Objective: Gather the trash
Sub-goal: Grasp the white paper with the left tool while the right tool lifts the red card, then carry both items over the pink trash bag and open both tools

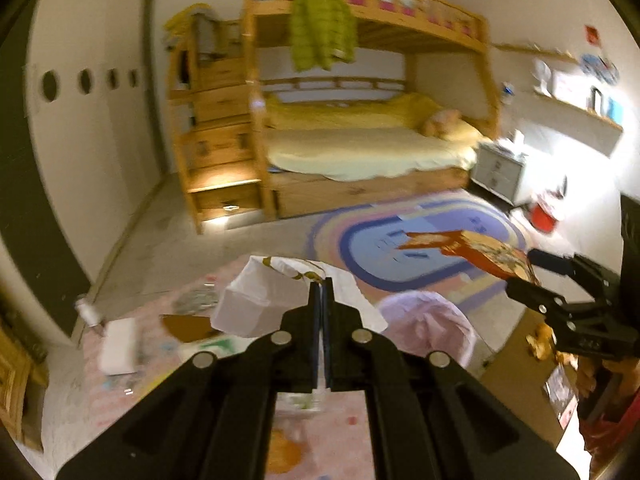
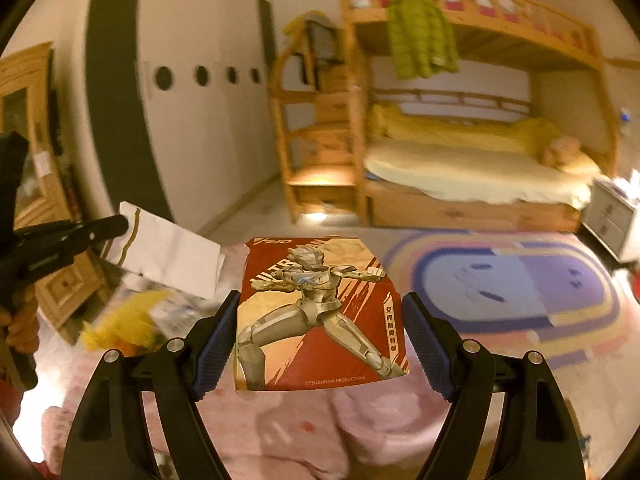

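Left gripper (image 1: 322, 286) pinching white paper bag (image 1: 256, 300), right gripper (image 2: 320, 336) clamping red Ultraman packet (image 2: 316, 312), contents unseen.

A wooden bunk bed (image 1: 360, 120) stands against the far wall, a green jacket (image 1: 320, 36) hanging from its top rail. A striped oval rug (image 1: 420, 248) lies before it, a white nightstand (image 1: 498, 168) beside it.

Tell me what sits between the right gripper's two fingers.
The red Ultraman packet fills that gap, its side edges against the blue pads of the right gripper, seen in the right wrist view.
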